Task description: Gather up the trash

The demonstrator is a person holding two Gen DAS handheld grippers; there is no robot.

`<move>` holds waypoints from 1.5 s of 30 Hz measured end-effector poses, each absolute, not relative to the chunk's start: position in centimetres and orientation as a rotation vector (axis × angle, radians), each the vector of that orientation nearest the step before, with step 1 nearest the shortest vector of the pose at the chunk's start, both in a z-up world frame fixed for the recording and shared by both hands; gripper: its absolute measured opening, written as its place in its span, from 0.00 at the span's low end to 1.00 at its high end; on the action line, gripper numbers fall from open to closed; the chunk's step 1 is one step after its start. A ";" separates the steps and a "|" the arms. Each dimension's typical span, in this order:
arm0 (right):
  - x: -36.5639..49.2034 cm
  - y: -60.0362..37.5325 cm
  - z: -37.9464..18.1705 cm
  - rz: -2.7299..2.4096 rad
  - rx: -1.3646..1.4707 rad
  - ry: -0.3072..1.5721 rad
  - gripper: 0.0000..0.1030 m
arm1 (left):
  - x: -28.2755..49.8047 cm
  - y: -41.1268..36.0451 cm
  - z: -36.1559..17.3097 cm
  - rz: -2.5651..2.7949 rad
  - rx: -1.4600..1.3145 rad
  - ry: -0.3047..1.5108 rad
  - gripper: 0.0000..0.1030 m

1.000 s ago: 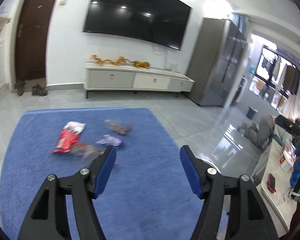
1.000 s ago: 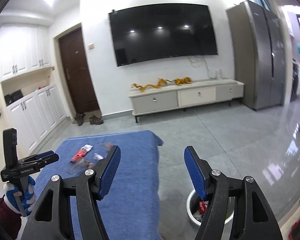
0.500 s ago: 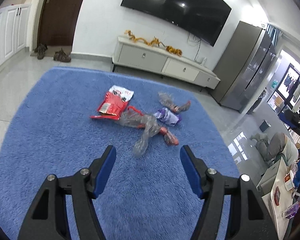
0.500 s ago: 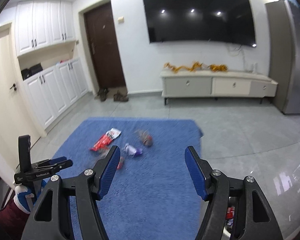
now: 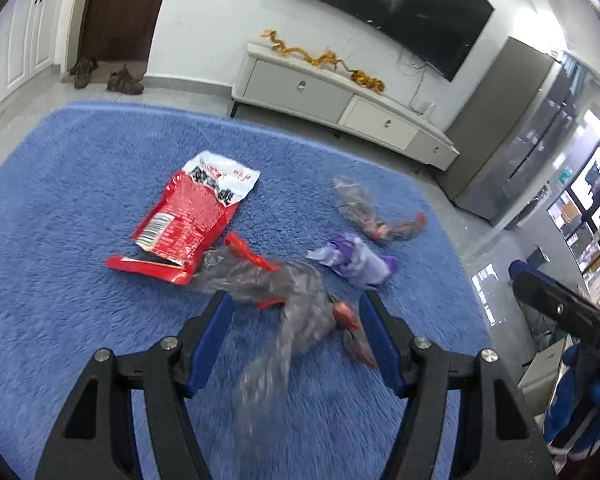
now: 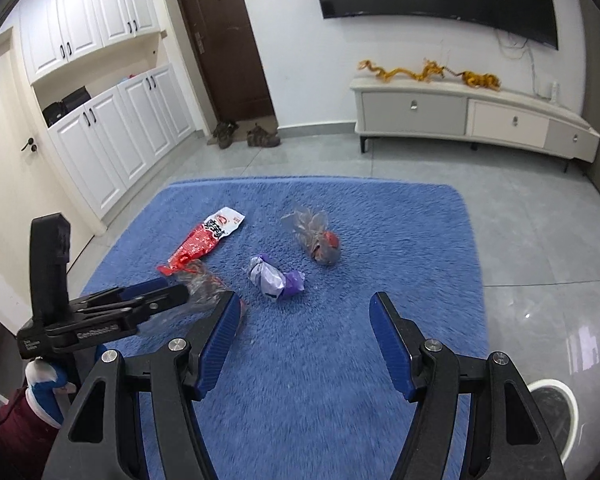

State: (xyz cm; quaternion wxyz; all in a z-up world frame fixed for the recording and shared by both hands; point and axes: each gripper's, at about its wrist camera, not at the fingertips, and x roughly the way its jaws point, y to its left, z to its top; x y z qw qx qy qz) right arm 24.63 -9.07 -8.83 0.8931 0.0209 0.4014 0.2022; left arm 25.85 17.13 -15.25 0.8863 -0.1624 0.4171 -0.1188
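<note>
Several pieces of trash lie on a blue rug (image 5: 60,208). A red snack bag (image 5: 188,216) lies at the left, a purple wrapper (image 5: 360,264) at the right, and a clear wrapper with red bits (image 5: 364,208) lies farther back. A long clear plastic wrapper (image 5: 284,312) lies between the jaws of my open left gripper (image 5: 296,300), which hovers low over it. My right gripper (image 6: 304,304) is open and empty above the rug, short of the purple wrapper (image 6: 276,280). The left gripper (image 6: 164,300) shows at the left of the right wrist view.
A white bin (image 6: 556,404) with trash inside stands on the grey tile floor at the rug's right corner. A white TV cabinet (image 6: 472,116) stands along the far wall. Shoes (image 6: 244,136) sit by the brown door. White cupboards (image 6: 112,136) line the left wall.
Both grippers have swung toward the rug and moved in closer. My left gripper has dropped down so its jaws now flank the clear plastic wrapper. Both stay open.
</note>
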 end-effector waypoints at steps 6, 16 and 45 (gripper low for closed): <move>27.8 -6.3 -11.7 0.485 0.026 0.868 0.64 | 27.2 16.8 -18.1 -0.222 -0.323 0.893 0.21; 31.4 -2.1 -15.7 0.553 -0.022 0.902 0.63 | 26.5 18.4 -18.9 -0.250 -0.384 0.878 0.07; 19.9 -11.2 -14.8 0.455 0.107 0.921 0.27 | 21.4 13.5 -17.8 -0.258 -0.241 0.873 0.04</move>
